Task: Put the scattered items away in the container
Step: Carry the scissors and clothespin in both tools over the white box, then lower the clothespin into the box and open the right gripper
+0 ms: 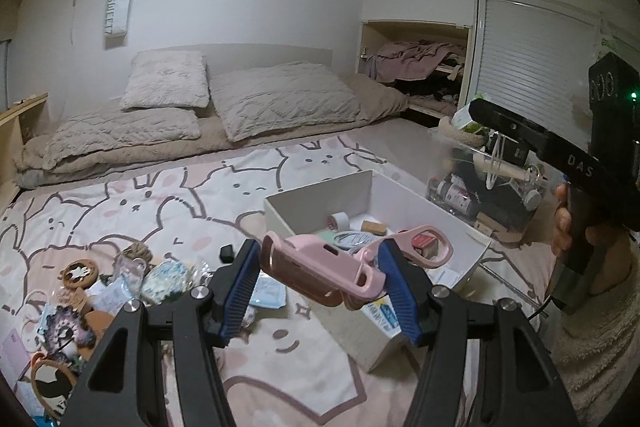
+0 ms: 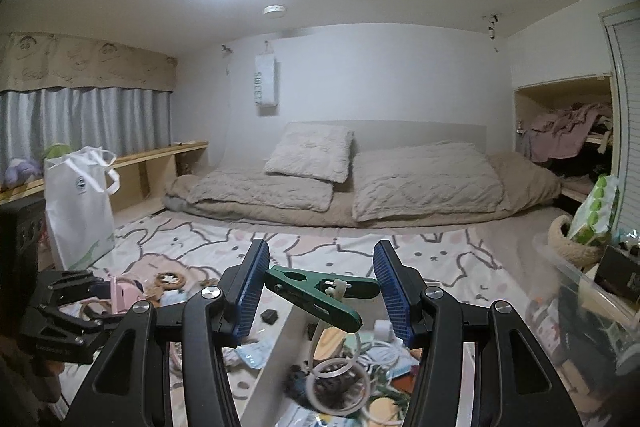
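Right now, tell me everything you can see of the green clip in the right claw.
The green clip is a dark green, plastic-looking spring clamp with two long arms, a round hole near one end and a slot in the nearer arm. A pale tie or loop sits at its pivot. It lies crosswise and tilted between the blue ribbed pads of the right claw, which pinch it at both ends, held in the air above the white box of small items.

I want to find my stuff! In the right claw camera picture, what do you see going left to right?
White bag → pink clip in the left claw → green clip in the right claw → woven basket.
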Demonstrator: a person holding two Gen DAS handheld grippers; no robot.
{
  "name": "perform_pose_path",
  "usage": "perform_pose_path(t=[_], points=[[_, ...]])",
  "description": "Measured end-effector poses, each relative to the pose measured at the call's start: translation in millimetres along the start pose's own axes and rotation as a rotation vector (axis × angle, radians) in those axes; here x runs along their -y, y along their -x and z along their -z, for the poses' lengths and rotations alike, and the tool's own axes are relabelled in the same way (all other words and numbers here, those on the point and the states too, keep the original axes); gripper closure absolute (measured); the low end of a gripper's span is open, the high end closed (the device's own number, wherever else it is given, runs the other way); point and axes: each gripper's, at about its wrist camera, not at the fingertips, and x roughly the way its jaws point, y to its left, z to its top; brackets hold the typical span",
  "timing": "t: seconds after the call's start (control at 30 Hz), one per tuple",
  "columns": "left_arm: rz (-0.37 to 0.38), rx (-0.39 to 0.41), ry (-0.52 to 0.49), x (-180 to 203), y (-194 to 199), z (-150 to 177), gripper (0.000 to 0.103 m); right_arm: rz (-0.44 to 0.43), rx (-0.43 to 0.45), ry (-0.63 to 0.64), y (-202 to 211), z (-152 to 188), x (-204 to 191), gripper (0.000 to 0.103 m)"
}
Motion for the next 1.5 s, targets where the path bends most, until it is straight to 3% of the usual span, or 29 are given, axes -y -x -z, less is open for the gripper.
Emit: perform_pose_path(t=[0.33, 0.6, 1.13, 1.5], points=[[0.042, 0.013, 0.036, 12.9, -28.0, -8.8, 0.042, 0.062, -0.142, -0.044, -29.9, 29.9, 37.5, 0.048], [0.056, 0.000, 0.068, 15.6, -47.9, -11.0, 0.042, 0.067, -0.265, -0.060, -60.1, 63.8, 45.3, 0.048], [0.044, 0.010, 0.111, 19.1, -70.3, -23.0, 0.042, 0.000, -0.387, -0.031, -92.7, 96.4, 31.6, 0.048], [0.014, 0.014, 0.125, 14.0, -80.8, -24.6, 0.042, -0.069, -0.509, 0.113, -124.1, 107.0, 20.7, 0.047]])
